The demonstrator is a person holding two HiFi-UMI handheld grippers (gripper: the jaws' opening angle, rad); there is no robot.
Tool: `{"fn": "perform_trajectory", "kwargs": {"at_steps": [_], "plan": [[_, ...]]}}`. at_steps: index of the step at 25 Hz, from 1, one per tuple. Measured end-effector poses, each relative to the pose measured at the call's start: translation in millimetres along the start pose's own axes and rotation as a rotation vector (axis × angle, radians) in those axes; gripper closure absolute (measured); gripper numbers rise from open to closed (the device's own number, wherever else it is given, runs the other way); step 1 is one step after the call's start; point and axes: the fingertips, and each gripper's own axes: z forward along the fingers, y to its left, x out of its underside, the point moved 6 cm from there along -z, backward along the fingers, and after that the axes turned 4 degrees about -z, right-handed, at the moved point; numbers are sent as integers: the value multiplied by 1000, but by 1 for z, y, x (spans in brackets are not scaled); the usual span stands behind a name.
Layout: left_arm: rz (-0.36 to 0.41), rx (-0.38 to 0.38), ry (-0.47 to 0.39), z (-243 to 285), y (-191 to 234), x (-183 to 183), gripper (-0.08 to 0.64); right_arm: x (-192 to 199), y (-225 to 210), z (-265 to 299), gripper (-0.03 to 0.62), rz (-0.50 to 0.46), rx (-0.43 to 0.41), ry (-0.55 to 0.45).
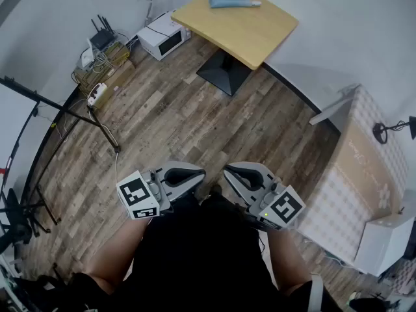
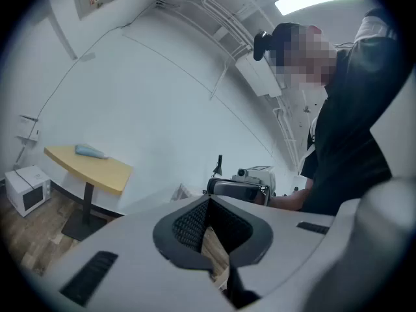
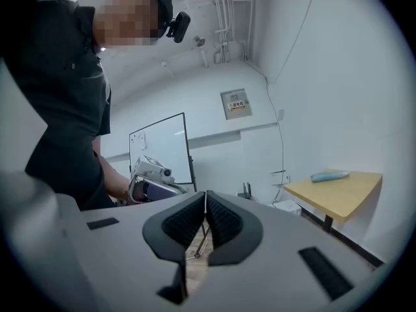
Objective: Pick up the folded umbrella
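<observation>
The folded umbrella (image 1: pixel 234 3) is a light blue roll lying on the far side of a yellow table (image 1: pixel 250 34), well away from me. It also shows small in the left gripper view as the umbrella (image 2: pixel 91 151) and in the right gripper view as the umbrella (image 3: pixel 329 175). I hold both grippers close to my body, pointing at each other. My left gripper (image 1: pixel 201 174) is shut with nothing between its jaws, and so is my right gripper (image 1: pixel 227 171). Up close, the left gripper's (image 2: pixel 209 200) jaws meet at the tips, as do the right gripper's (image 3: pixel 206 194).
A white microwave (image 1: pixel 162 36) stands on the wooden floor left of the table, beside a box of routers and cables (image 1: pixel 104 64). A black stand (image 1: pixel 65 109) stretches across the left. A cloth-covered table (image 1: pixel 364 174) and a lamp (image 1: pixel 390 130) are at the right.
</observation>
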Motion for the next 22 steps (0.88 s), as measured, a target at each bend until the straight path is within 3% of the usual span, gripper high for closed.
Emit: {"fn": "perform_trajectory", "kwargs": {"at_steps": [10, 22], "plan": [[4, 13, -4, -2, -4, 6, 548, 6, 0, -4, 571, 31, 34, -4], [34, 5, 12, 34, -10, 2, 548, 11, -19, -36, 571, 5, 76, -26]]}}
